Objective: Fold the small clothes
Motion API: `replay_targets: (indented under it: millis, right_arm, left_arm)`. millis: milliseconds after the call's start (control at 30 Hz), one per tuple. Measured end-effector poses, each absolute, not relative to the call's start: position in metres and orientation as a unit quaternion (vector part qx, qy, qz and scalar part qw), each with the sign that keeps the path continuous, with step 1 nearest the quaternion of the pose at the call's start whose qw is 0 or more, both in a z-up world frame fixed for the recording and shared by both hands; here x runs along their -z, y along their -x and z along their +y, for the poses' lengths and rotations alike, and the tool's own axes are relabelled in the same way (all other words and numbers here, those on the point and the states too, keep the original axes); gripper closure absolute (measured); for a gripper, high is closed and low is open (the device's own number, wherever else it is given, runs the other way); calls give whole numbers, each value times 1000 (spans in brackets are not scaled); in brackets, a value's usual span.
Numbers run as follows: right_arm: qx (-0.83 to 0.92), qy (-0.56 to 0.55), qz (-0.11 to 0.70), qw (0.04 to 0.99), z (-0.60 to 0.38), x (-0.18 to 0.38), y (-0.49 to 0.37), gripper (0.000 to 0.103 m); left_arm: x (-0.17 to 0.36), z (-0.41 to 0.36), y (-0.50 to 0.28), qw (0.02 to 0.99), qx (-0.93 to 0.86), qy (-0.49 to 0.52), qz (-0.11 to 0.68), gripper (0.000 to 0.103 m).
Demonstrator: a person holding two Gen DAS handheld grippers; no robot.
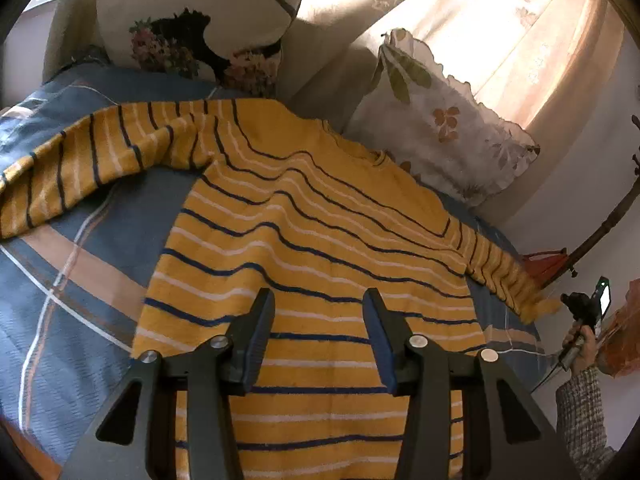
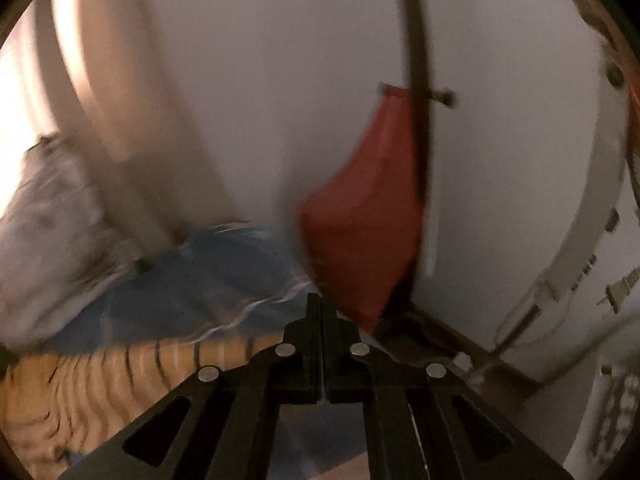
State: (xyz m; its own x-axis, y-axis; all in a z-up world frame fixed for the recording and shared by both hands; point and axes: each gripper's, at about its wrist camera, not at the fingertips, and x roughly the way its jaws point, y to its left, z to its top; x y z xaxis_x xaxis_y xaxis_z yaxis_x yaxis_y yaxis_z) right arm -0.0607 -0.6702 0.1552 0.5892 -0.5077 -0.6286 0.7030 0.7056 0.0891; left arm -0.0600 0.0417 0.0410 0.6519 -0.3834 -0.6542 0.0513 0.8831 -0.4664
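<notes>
A yellow sweater (image 1: 320,240) with dark blue and white stripes lies spread flat on the bed, sleeves out to the left and right. My left gripper (image 1: 318,300) is open and empty, hovering over the sweater's lower body. My right gripper (image 2: 322,300) is shut with nothing between its fingers, beside the end of the right sleeve (image 2: 120,368). It also shows in the left wrist view (image 1: 584,308), held in a hand past the sleeve's cuff. The right wrist view is motion-blurred.
The bed has a blue plaid cover (image 1: 72,280). Two floral pillows (image 1: 440,120) lean at the head under a curtain. A red cloth (image 2: 368,216) hangs on a dark stand by the white wall. A white cable and plug (image 2: 616,288) hang at the right.
</notes>
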Motion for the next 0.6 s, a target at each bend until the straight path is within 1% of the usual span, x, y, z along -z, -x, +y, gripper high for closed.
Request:
replay_targets:
  millis: [133,267,333,367,400,467,600]
  right_arm:
    - [353,-205,304,861,-698,-137,64,102]
    - [248,-317,319,858,-693,-115,81,101]
    - [192,-389,318,843,-685,-99,93,97]
    - [156,-432,315,831,-679,-88,100,88]
    - [128,-466,312,818,-670,-77,105,73]
    - [111,-504,316,796,-657,-59,111,57]
    - [172,-484,337,789,-649,-46,105,56]
  left_arm:
    - [-35,37,53,880,123,211,408,58]
    - [-34,32,48,876,127,212,415,57]
    - [-33,29,45,874,131,214,416,57]
    - [-33,27,45,873,134,214,417,57]
    - [-33,26,44,873,136,213,417,57]
    - [-34,22,43,873,139,209,418,55]
    - [-34,17,42,871,148,207,421,54]
